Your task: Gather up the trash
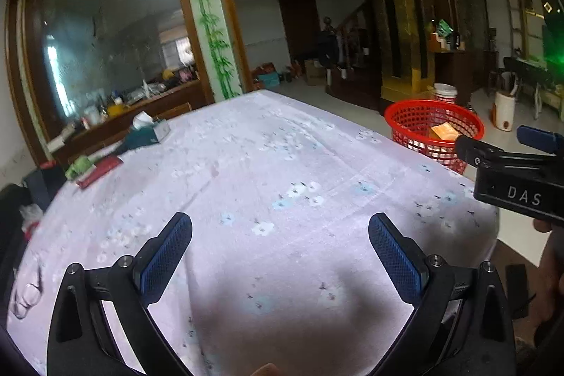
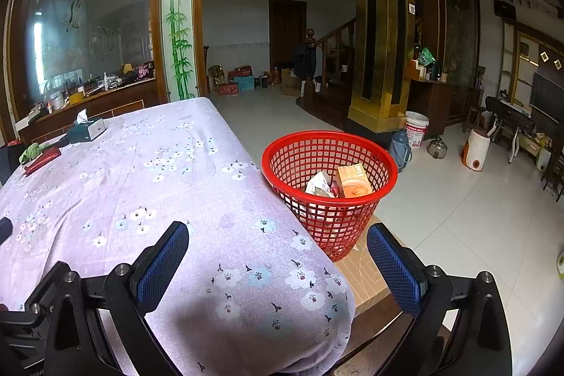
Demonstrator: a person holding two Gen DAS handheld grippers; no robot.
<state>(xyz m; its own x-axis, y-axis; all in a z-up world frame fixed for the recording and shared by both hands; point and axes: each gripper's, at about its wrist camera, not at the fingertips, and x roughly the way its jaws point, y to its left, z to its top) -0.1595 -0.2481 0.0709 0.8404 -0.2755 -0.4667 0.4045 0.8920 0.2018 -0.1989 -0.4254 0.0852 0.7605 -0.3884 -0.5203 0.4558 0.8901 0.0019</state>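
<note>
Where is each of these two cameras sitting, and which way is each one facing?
Left wrist: rides the left gripper, open over the floral tablecloth, looking across the table into the room; the right gripper and a hand show at the right edge.
Right wrist: rides the right gripper, open over the table's near right corner, facing the red basket with an orange box inside; a dark tip at the left edge may be the other gripper.
Shared: tablecloth, basket, tissue box, bamboo pillar.
</note>
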